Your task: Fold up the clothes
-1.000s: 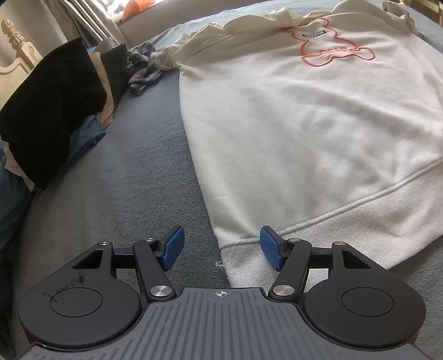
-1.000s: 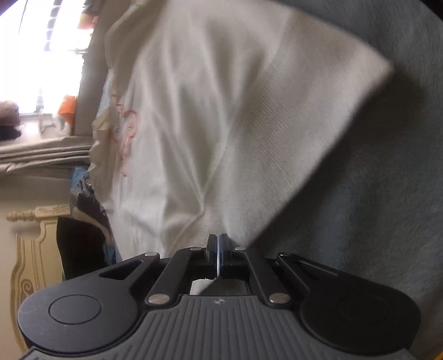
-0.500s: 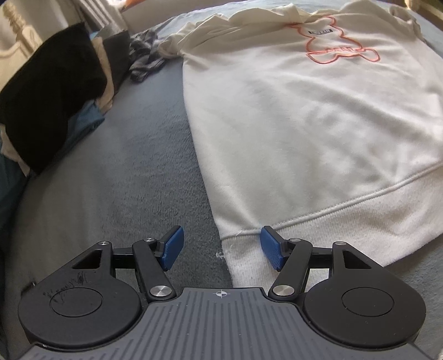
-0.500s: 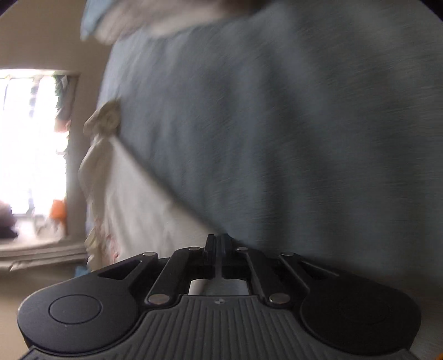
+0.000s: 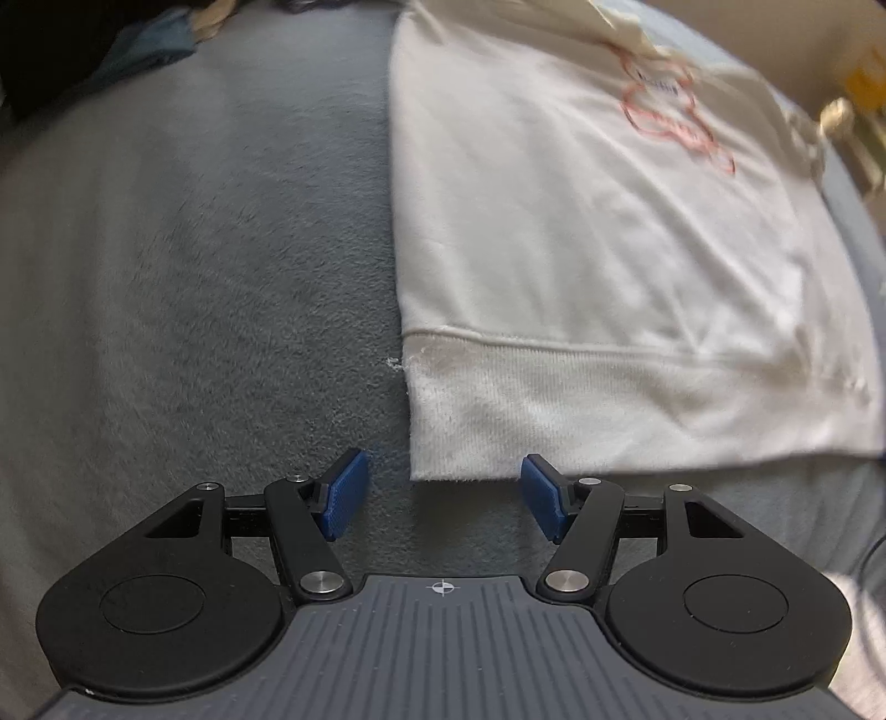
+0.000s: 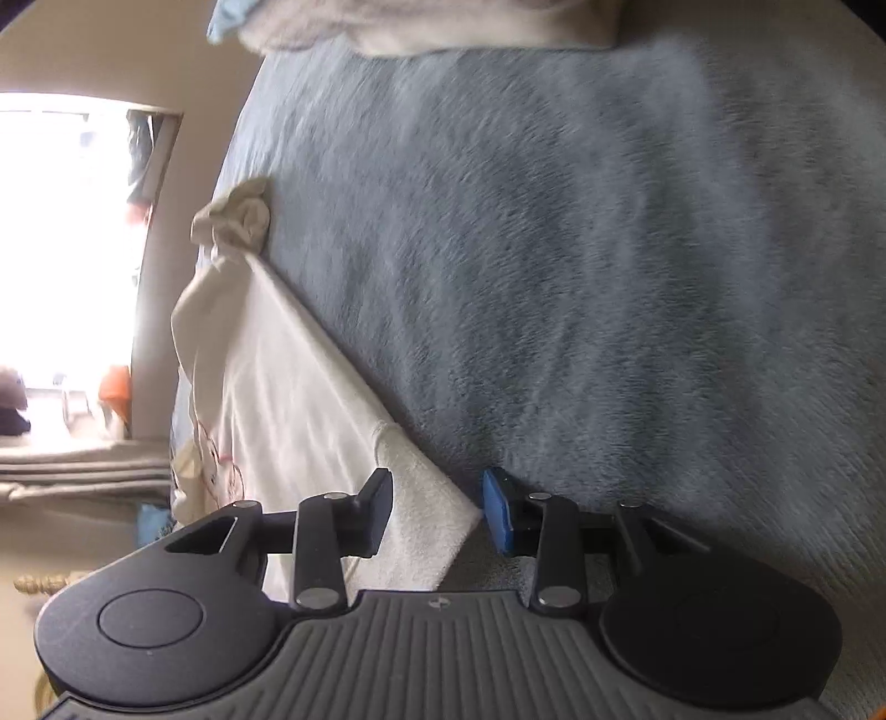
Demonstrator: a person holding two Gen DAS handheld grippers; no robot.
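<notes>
- Nearest in the left wrist view, the left claw (image 5: 443, 494) has its blue pads (image 5: 346, 494) spread wide apart and holds nothing.
- Just beyond its tips lies the near left corner of the white sweatshirt (image 5: 581, 266), with the ribbed hem (image 5: 554, 404) running off to the right; the corner sits between the two pads but past them, not touching either.
- Under both is the grey-blue bed cover (image 5: 221, 277), bare to the left of the garment.
- Farther up, the sweatshirt lies flat and front side up, with a red outline print (image 5: 673, 119) near its far end.
- At the far left edge, dark clothes (image 5: 83, 44) are heaped, blurred.
- Nearest in the right wrist view, which is rolled to one side, the right claw (image 6: 437, 509) is also parted and grips nothing.
- Its opening frames the other hem corner of the sweatshirt (image 6: 288, 387); whether a pad touches the cloth cannot be told.
- Beyond, the garment's side edge runs away to a bunched sleeve end (image 6: 238, 216).
- Past that, the bed cover (image 6: 554, 249) fills most of the view, with pale cloth (image 6: 443, 27) at its far edge.
- Farthest left is a bright window (image 6: 66, 249).
</notes>
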